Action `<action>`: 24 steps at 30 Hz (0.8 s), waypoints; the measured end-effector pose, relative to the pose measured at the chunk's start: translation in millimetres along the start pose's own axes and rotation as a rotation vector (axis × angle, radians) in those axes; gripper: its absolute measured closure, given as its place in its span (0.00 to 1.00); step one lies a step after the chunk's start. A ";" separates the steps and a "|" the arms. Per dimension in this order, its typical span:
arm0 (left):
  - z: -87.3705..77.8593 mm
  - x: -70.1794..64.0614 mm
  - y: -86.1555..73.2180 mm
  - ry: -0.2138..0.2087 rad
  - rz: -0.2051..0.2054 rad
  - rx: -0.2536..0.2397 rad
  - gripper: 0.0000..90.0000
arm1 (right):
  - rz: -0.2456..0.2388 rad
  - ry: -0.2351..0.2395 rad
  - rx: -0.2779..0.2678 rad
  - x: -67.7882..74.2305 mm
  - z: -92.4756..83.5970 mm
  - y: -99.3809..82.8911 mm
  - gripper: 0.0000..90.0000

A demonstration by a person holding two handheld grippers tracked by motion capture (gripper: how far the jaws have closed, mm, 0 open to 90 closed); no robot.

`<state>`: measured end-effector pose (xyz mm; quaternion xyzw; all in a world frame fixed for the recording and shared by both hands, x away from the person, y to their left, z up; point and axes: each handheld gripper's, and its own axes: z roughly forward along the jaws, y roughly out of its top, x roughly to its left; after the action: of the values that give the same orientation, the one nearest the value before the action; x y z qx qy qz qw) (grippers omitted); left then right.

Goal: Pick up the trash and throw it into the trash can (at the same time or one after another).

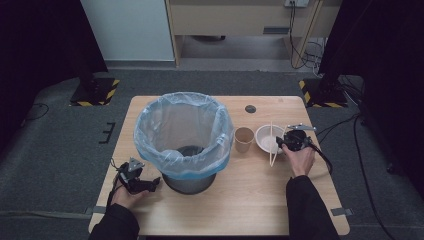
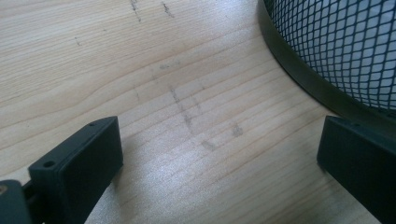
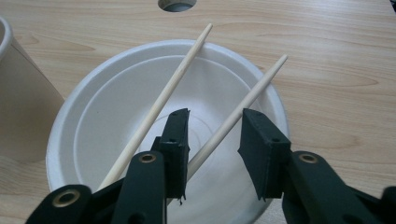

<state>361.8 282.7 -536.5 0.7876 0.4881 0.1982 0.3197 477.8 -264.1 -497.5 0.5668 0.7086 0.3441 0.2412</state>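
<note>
Chopsticks, two pale wooden ones (image 1: pixel 271 142), lie across the white paper bowl (image 1: pixel 265 136) right of centre in the high view, beside the brown paper cup (image 1: pixel 243 138). Right gripper (image 1: pixel 286 143) sits at the bowl's right rim, hand behind it. Left gripper (image 1: pixel 155 183) rests lower left on the light wooden table (image 1: pixel 250 200), next to the base of the black mesh bin with the blue plastic liner (image 1: pixel 182 132).

Left gripper view: jaws wide apart, nothing between them, bare tabletop (image 2: pixel 187 93) below; bin base (image 2: pixel 299 70) at upper right, just beside the right jaw.

Right gripper view: right gripper (image 3: pixel 215 140) parted, jaws straddling one chopstick (image 3: pixel 243 105) over the bowl (image 3: pixel 116 102); not clamped yet. Second chopstick (image 3: pixel 161 102) runs just outside the left jaw. Cup wall (image 3: pixel 23 102) at left edge, table hole (image 3: pixel 176 3) top centre.

Step, by my read: grabbing a chopstick for binning. Next calls for closing the jaws squarely on the one stick without catching the second or tipping the bowl, then lifting clear and carrying left over the cup to the bin opening.
</note>
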 end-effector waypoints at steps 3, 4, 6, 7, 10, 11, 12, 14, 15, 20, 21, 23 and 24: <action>0.0 0.0 0.0 0.000 0.000 0.000 0.00 | -0.015 0.009 0.001 0.6 1.0 0.3 0.74; 0.0 0.0 0.0 0.000 0.000 0.000 0.00 | -0.018 0.010 0.003 0.8 1.2 0.7 0.76; 0.0 0.0 0.0 0.000 0.000 0.000 0.00 | -0.023 0.011 0.004 0.8 1.4 0.9 0.77; 0.0 0.0 0.0 0.000 0.000 0.000 0.00 | -0.029 0.014 0.008 1.4 2.0 1.5 0.80; 0.0 0.0 0.0 0.000 0.000 0.000 0.00 | -0.032 0.015 0.014 2.2 2.4 1.7 0.83; 0.0 0.0 0.0 0.000 0.000 0.000 0.00 | -0.037 0.015 0.014 2.1 2.5 1.6 0.84; 0.0 0.0 0.0 0.000 0.000 0.000 0.00 | -0.035 0.014 0.018 2.5 2.4 1.7 0.86; 0.0 0.0 0.0 0.000 0.000 0.000 0.00 | -0.040 0.015 0.019 2.4 2.3 1.6 0.89; 0.0 0.0 0.0 0.000 0.000 0.000 0.00 | -0.041 0.014 0.021 2.6 2.2 1.6 0.90; 0.0 0.0 0.0 0.000 0.000 0.000 0.00 | -0.051 0.013 0.018 2.7 0.7 1.2 0.95; 0.0 0.0 0.0 0.000 0.000 0.000 0.00 | -0.055 0.013 0.017 2.7 0.4 1.2 0.95; 0.0 0.0 0.0 0.000 0.000 0.000 0.00 | -0.057 0.013 0.017 2.9 -0.6 1.6 0.95; 0.0 0.0 0.0 0.000 0.000 0.000 0.00 | -0.057 0.013 0.017 2.9 -0.6 1.6 0.95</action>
<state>361.8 282.7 -536.5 0.7875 0.4881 0.1983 0.3199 477.6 -261.3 -495.8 0.5460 0.7290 0.3347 0.2417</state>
